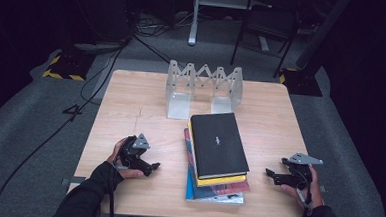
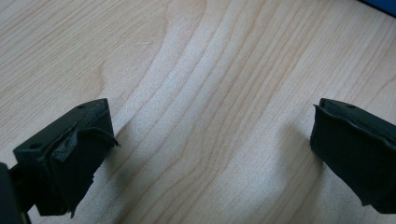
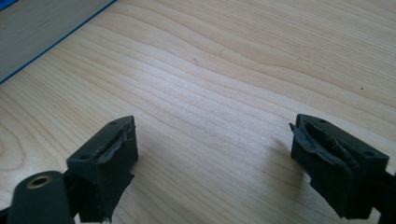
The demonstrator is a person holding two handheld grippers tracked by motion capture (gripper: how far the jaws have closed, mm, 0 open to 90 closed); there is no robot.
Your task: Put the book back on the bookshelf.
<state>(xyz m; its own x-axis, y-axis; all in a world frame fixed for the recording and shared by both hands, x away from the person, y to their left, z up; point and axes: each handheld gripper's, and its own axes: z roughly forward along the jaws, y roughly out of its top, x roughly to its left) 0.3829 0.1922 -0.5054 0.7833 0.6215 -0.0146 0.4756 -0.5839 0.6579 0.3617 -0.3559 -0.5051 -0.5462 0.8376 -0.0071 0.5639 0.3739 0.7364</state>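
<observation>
A stack of books [image 1: 217, 157] lies in the middle of the wooden table [image 1: 131, 100], a black book on top, then a yellow one, with red and blue ones beneath. My left gripper [image 1: 154, 167] rests on the table left of the stack, jaws open and pointing toward it. In the left gripper view, my left gripper [image 2: 210, 149] has only bare wood between its pads. My right gripper [image 1: 270, 175] sits to the right of the stack, open, pointing left at it. In the right gripper view, my right gripper [image 3: 212, 161] is open over bare wood, and a blue book edge [image 3: 42, 28] shows at top left.
A clear folding book rack [image 1: 203, 89] stands at the table's far side, behind the stack. Beyond the table are a chair [image 1: 265, 27], cables [image 1: 108, 69] on the grey floor and a table leg [image 1: 193, 18].
</observation>
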